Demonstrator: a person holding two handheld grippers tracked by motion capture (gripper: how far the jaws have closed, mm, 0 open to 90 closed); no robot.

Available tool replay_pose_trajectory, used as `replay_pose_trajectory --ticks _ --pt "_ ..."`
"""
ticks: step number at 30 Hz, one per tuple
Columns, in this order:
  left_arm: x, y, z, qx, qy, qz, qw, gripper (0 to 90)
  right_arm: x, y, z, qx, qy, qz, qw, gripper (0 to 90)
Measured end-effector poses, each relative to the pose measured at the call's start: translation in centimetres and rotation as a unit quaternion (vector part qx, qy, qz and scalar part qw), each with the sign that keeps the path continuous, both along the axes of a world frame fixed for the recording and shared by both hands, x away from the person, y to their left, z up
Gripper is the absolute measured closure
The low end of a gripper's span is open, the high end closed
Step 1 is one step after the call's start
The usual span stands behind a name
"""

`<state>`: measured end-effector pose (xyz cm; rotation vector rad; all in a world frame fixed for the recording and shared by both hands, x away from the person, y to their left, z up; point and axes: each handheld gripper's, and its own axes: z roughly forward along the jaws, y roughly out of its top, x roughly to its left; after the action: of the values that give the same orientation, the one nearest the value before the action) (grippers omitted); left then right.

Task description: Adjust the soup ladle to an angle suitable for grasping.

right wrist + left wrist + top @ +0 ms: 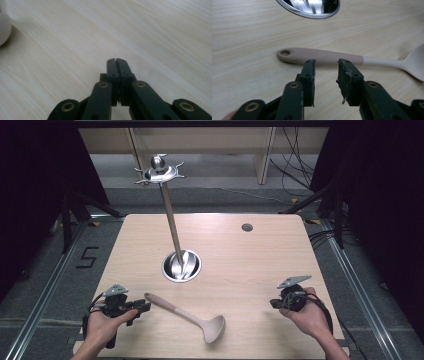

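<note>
A beige ladle lies flat near the table's front, handle end pointing left, bowl to the right. My left gripper rests just left of the handle end, jaws open. In the left gripper view the ladle lies crosswise just beyond the left gripper, whose jaws stand apart with nothing between them. My right gripper sits at the front right, held low over bare wood. In its own view the right gripper has its jaws pressed together with nothing in them.
A metal utensil stand rises from a round steel base at the table's middle, with hooks at its top. A small round hole lies at the back right. The ladle's bowl edge peeks in at the right gripper view's left.
</note>
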<state>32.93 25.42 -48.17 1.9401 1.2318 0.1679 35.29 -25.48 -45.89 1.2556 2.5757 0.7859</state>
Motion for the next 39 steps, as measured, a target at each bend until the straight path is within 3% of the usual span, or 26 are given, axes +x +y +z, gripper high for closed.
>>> replay_pose_trajectory --ticks 2,3,7,9,11,13,14,15,16,17,19,20,21,22,23,25,27,28,29,30,33,35,36,37,38,39 --pt "-0.1 -0.4 0.0 -0.009 0.002 0.003 1.0 72.3 0.0 0.4 0.0 0.0 0.008 0.003 1.0 90.0" --pt "-0.1 -0.9 0.0 -0.019 0.004 -0.001 0.9998 74.3 -0.1 1.3 -0.3 -0.005 0.016 0.019 0.9997 90.0" --pt "-0.2 -1.8 0.6 -0.009 0.007 -0.021 0.9997 80.7 -0.2 2.2 -0.4 -0.005 0.025 0.036 0.999 90.0" --pt "-0.2 -3.5 1.3 0.028 -0.025 -0.05 0.998 80.3 -0.2 2.6 -0.5 -0.003 0.026 0.039 0.9989 90.0" --pt "-0.1 -4.6 1.7 0.051 -0.035 -0.084 0.9945 77.3 -0.2 2.5 -0.5 -0.001 0.026 0.042 0.9988 90.0" --pt "-0.1 -5.0 1.8 0.055 -0.035 -0.087 0.9941 74.3 -0.2 2.5 -0.5 -0.001 0.027 0.042 0.9988 89.5" --pt "0.3 -6.0 2.1 0.096 -0.045 -0.127 0.9862 71.4 -0.3 2.4 -0.5 0.0 0.025 0.039 0.9989 88.3" --pt "0.5 -6.3 2.2 0.106 -0.054 -0.14 0.983 69.8 -0.3 2.3 -0.5 0.002 0.026 0.038 0.9989 87.7" --pt "0.6 -6.7 2.3 0.116 -0.056 -0.151 0.9802 67.9 -0.4 2.3 -0.4 0.003 0.035 0.031 0.9989 87.1" --pt "0.8 -7.0 2.4 0.126 -0.052 -0.163 0.9772 65.5 -0.4 2.2 -0.5 0.004 0.025 0.035 0.9991 86.6" --pt "1.0 -7.5 2.5 0.132 -0.065 -0.17 0.9744 62.8 -0.5 2.1 -0.4 0.006 0.035 0.028 0.999 85.7" --pt "1.1 -7.5 2.6 0.136 -0.067 -0.178 0.9723 61.9 -0.4 2.0 -0.5 0.006 0.023 0.032 0.9992 85.2" --pt "1.1 -7.8 2.5 0.132 -0.058 -0.179 0.9731 61.5 -0.3 1.9 -0.5 0.005 0.025 0.033 0.9991 84.7" --pt "1.0 -7.9 2.5 0.137 -0.054 -0.185 0.9717 61.1 -0.4 1.8 -0.5 0.005 0.027 0.029 0.9992 84.4" --pt "0.9 -8.2 2.4 0.127 -0.05 -0.181 0.974 61.1 -0.3 1.8 -0.6 0.006 0.027 0.029 0.9992 84.2" --pt "0.5 -8.8 2.5 0.102 -0.035 -0.19 0.9759 62.4 -0.4 1.8 -0.5 0.009 0.037 0.024 0.999 83.8" --pt "0.2 -9.7 2.8 0.088 -0.045 -0.193 0.9762 68.3 -0.3 1.7 -0.5 0.011 0.037 0.024 0.999 83.7" --pt "0.1 -10.1 3.0 0.084 -0.042 -0.19 0.9773 71.2 -0.3 1.8 -0.5 0.011 0.041 0.022 0.9989 83.7" --pt "0.1 -10.8 3.3 0.072 -0.04 -0.183 0.9797 73.8 -0.1 1.7 -0.6 0.013 0.027 0.029 0.9992 83.5" --pt "0.3 -11.3 3.5 0.075 -0.041 -0.184 0.9792 76.1 -0.3 1.8 -0.5 0.014 0.038 0.019 0.999 83.5" --pt "0.7 -12.2 3.9 0.073 -0.047 -0.18 0.9798 82.4 -0.1 1.8 -0.6 0.014 0.026 0.027 0.9992 83.3" --pt "1.1 -13.8 4.3 0.068 -0.033 -0.183 0.9802 85.7 -0.4 1.9 -0.5 0.009 0.043 0.014 0.9989 83.1" --pt "1.5 -14.4 4.3 0.077 -0.027 -0.196 0.9772 85.7 -0.4 1.9 -0.5 0.009 0.043 0.014 0.9989 83.1" --pt "1.7 -15.1 4.3 0.076 -0.017 -0.195 0.9776 87.6 -0.4 1.9 -0.6 0.007 0.044 0.013 0.9989 82.8" --pt "2.7 -16.1 4.0 0.109 -0.001 -0.224 0.9684 88.0 -0.4 1.8 -0.6 0.008 0.044 0.014 0.9989 82.7" --pt "3.0 -16.7 3.7 0.113 0.007 -0.219 0.9692 88.2 -0.4 1.8 -0.6 0.008 0.044 0.015 0.9989 82.5"
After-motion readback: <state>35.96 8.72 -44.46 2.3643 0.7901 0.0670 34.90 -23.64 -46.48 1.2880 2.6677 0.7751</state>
